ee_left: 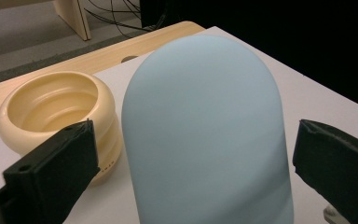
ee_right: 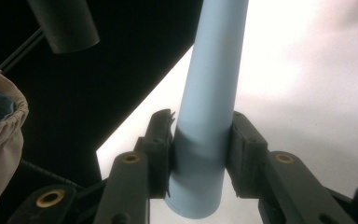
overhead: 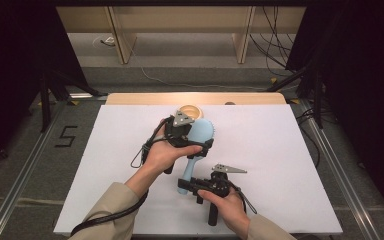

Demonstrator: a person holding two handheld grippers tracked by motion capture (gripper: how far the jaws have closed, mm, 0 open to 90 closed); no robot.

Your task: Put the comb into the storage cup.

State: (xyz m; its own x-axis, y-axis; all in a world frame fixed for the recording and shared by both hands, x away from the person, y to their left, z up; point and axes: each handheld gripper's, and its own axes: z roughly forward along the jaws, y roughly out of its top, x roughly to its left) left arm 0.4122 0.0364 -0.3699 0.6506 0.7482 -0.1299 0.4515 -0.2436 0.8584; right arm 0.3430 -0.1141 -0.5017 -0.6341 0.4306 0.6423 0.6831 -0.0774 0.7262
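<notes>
One container is seen on the counter: a cream ribbed bowl standing upright near the far edge of the white sheet. Its interior is shown in the left gripper view, and no contents are seen in it.

The light-blue hairbrush is located near the middle of the counter, with its head toward the bowl and its handle toward the person. In the high view, bristles are seen along the right edge of the head. In the left gripper view, the smooth rounded back of the head is presented to the camera, just beside the bowl; contact between the two cannot be determined.

The left gripper is positioned over the brush head. Its fingers are spread wide, one on each side of the head, and a visible gap is left on both sides, so the head is not gripped.

The right gripper is positioned at the near end of the brush. Its fingers are closed narrowly on the handle, one pad pressed against each side close to the butt end, and the handle is clamped between them. The remainder of the handle extends away from the fingers over the white sheet.
</notes>
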